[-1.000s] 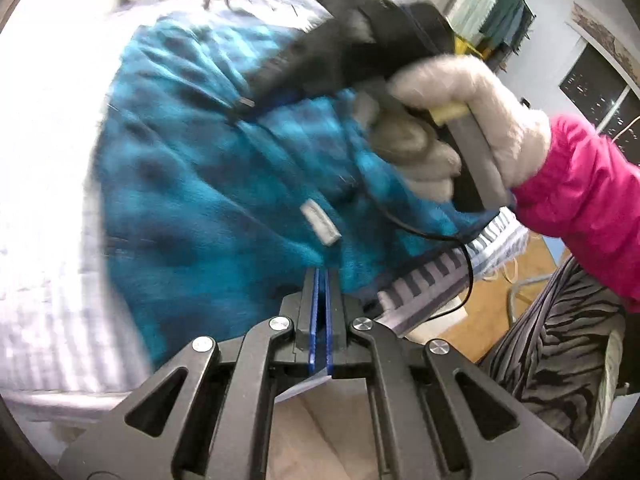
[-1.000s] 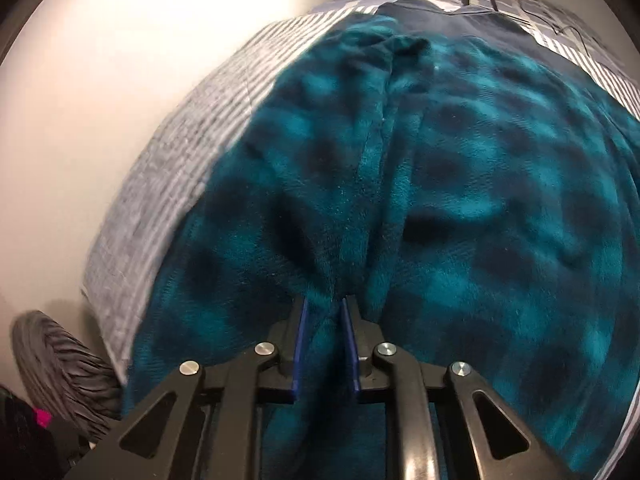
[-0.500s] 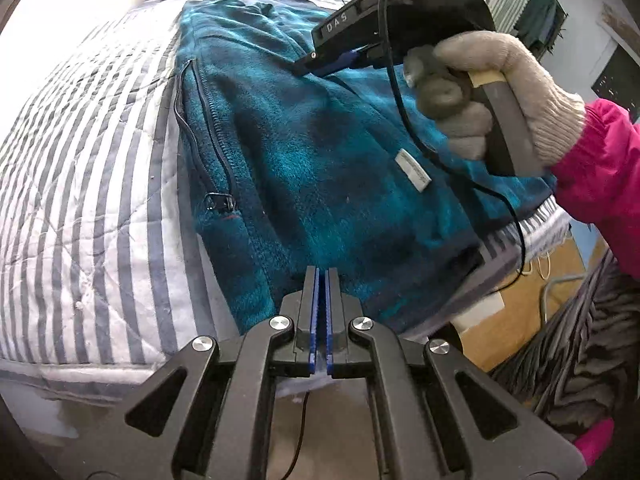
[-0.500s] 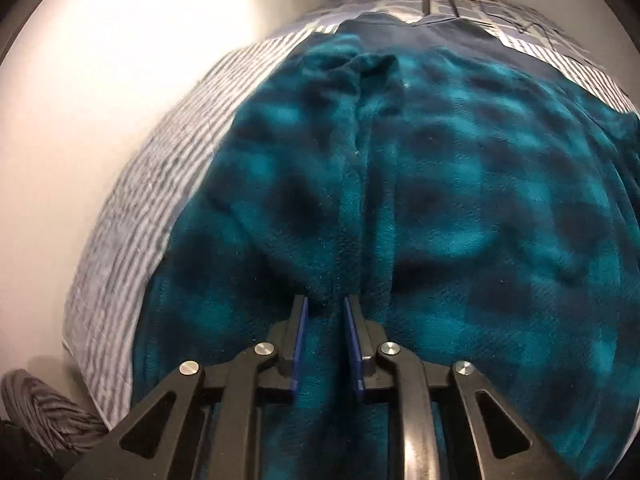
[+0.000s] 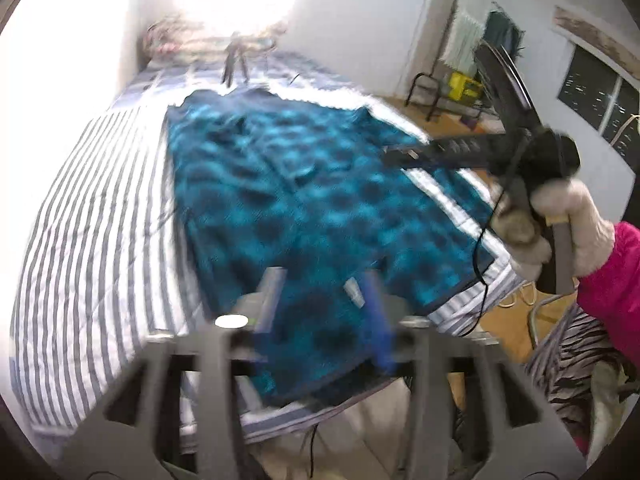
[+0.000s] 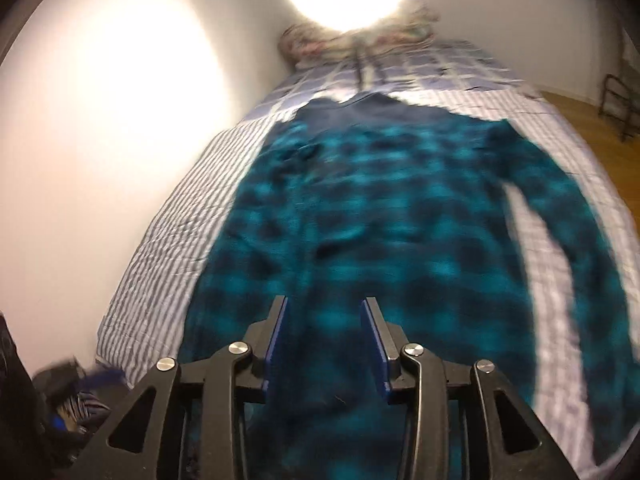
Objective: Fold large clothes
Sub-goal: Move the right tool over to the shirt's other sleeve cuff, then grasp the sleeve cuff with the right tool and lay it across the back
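Note:
A large teal and black plaid fleece jacket (image 5: 304,208) lies spread flat on the striped bed (image 5: 92,216), one sleeve (image 6: 568,240) stretched out to the right. My left gripper (image 5: 322,284) hangs above the jacket's near hem, its jaws opening, with nothing between them. My right gripper (image 6: 325,308) hovers over the jacket (image 6: 360,208), its jaws opening too, and no cloth is pinched. In the left wrist view the right gripper (image 5: 394,156) reaches over the jacket's right edge, held by a gloved hand (image 5: 548,224) with a pink sleeve.
A white wall (image 6: 100,140) runs along the bed's left side. Folded bedding (image 5: 208,36) is piled at the head of the bed. A wooden floor (image 5: 444,108), a metal rack (image 5: 432,92) and hanging clothes are on the right. A zebra-striped fabric (image 5: 572,356) lies by the bed's near corner.
Both grippers have lifted and pulled back from the jacket. The right gripper let go of the fold it pinched, and the left gripper's jaws went from shut to apart.

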{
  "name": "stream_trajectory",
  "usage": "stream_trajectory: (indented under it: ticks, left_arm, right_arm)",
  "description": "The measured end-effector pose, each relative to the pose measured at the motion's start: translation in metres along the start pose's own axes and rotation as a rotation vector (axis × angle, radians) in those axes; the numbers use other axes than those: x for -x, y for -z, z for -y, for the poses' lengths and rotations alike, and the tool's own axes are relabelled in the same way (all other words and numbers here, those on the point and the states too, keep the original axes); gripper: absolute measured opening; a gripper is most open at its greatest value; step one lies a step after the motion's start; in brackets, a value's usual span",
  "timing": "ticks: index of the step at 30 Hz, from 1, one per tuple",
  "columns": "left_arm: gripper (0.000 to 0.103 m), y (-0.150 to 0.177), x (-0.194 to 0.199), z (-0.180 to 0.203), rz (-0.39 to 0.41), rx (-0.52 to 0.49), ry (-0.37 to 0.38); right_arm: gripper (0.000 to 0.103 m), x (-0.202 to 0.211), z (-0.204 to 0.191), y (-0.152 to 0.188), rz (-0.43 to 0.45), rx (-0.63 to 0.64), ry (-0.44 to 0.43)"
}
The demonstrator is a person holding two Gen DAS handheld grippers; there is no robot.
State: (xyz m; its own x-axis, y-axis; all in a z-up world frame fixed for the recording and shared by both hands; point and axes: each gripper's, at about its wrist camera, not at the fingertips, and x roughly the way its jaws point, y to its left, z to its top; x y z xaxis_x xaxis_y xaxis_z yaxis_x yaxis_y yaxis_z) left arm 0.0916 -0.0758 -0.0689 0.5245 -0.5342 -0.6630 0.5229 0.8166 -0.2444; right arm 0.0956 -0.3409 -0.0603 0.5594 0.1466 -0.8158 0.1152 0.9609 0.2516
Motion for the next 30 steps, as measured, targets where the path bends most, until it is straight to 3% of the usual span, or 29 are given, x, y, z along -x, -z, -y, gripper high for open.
stream_trajectory:
  ticks: [7, 14, 19, 23, 30]
  left_arm:
    - [0.050, -0.018, -0.006, 0.024, -0.003, 0.006, 0.071]
    - [0.050, -0.021, -0.024, 0.041, -0.042, -0.007, 0.100]
    - [0.050, -0.025, -0.035, 0.049, -0.059, -0.008, 0.120]
    - [0.050, -0.027, -0.043, 0.053, -0.076, -0.006, 0.131]
    - [0.050, -0.025, -0.048, 0.054, -0.098, 0.004, 0.135]
  right_arm:
    - [0.057, 0.077, 0.094, 0.020, 0.032, -0.110, 0.169]
    - [0.064, 0.122, 0.178, 0.041, 0.019, -0.187, 0.385]
    - [0.064, 0.139, 0.235, 0.057, 0.021, -0.329, 0.416]
    - [0.064, 0.139, 0.277, 0.074, 0.013, -0.461, 0.393]
    - [0.065, 0.114, 0.311, 0.097, -0.029, -0.570, 0.337]
